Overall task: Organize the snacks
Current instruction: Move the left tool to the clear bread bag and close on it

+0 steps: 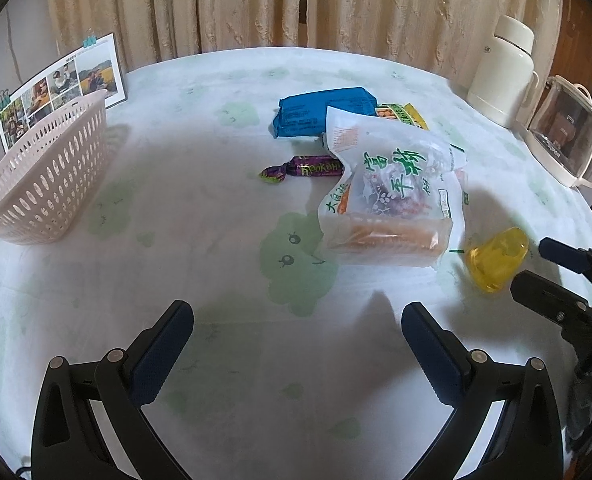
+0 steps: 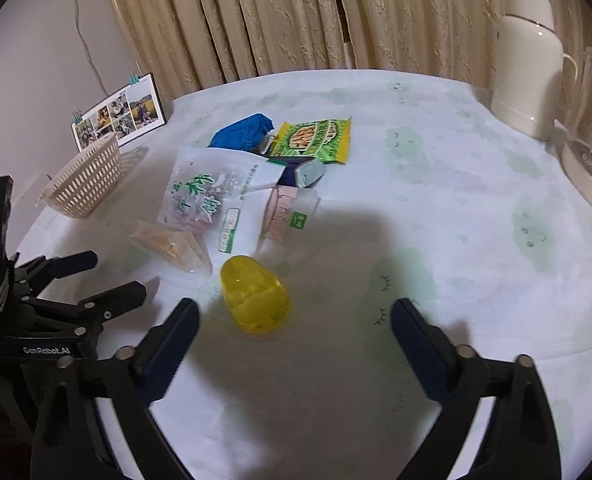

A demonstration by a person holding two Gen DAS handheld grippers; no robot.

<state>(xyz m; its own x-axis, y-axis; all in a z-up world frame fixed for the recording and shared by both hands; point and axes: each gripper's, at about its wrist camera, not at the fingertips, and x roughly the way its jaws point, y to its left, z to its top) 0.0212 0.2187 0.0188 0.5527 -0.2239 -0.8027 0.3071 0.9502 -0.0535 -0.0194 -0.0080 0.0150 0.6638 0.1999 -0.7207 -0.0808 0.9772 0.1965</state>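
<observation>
My left gripper [image 1: 296, 324] hangs spread and empty over bare cloth, the basket [image 1: 43, 184] out at ten o'clock. My right gripper [image 2: 296, 320] is likewise released, holding nothing. The yellow jelly cup [image 2: 255, 295] lies on the table just ahead of it at eleven o'clock, long axis running toward twelve. By my judgement the right is nearer.
</observation>
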